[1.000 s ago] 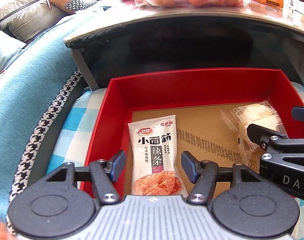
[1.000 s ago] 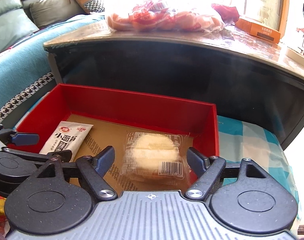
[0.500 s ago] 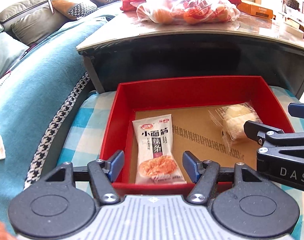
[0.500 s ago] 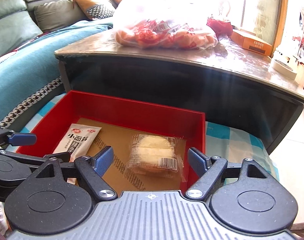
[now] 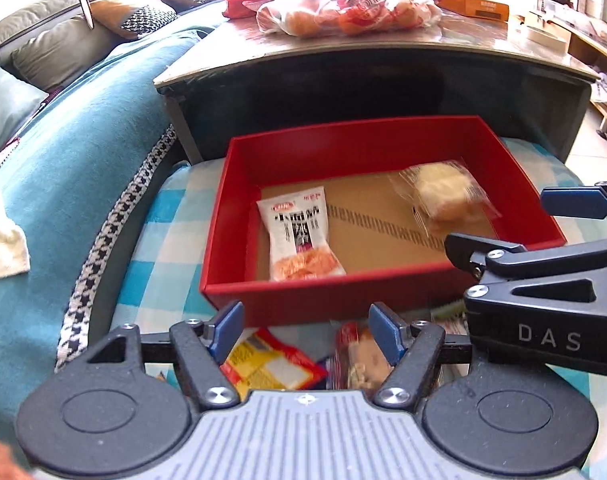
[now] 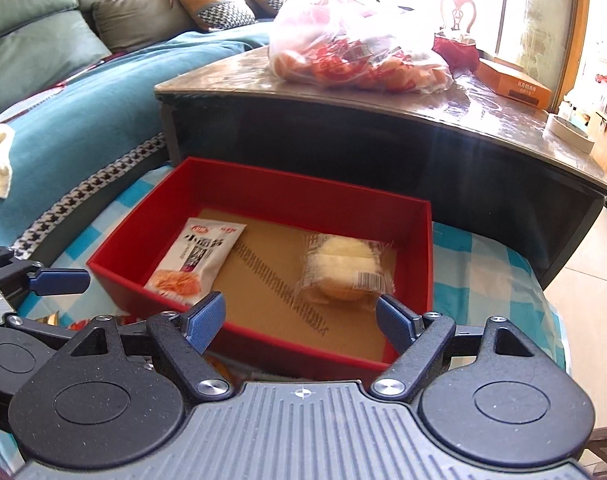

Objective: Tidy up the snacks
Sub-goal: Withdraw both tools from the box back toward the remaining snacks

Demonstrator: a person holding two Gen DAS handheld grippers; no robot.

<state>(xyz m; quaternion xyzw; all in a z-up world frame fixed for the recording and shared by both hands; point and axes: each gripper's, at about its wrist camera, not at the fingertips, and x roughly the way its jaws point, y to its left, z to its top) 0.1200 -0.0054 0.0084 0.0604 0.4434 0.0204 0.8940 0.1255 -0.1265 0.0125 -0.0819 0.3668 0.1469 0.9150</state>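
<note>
A red box (image 5: 383, 136) (image 6: 303, 192) stands on a blue checked cloth. Inside lie a white spicy-strip packet (image 5: 299, 236) (image 6: 195, 260) on the left and a clear-wrapped round bun (image 5: 443, 192) (image 6: 343, 268) on the right. My left gripper (image 5: 307, 330) is open and empty, held back in front of the box over loose snacks: a yellow-red packet (image 5: 267, 364) and a red-wrapped snack (image 5: 359, 364). My right gripper (image 6: 299, 316) is open and empty above the box's near wall; it also shows in the left wrist view (image 5: 535, 224).
A dark coffee table (image 5: 383, 52) (image 6: 383, 120) stands right behind the box, with a plastic bag of red snacks (image 5: 343, 8) (image 6: 355, 52) and an orange carton (image 6: 515, 84). A teal sofa (image 5: 83, 140) with cushions lies to the left. Tiled floor (image 6: 583, 272) shows at the right.
Both grippers have pulled back and up from the box. The two snacks stay inside it. Loose snacks in front of the box have come into the left wrist view.
</note>
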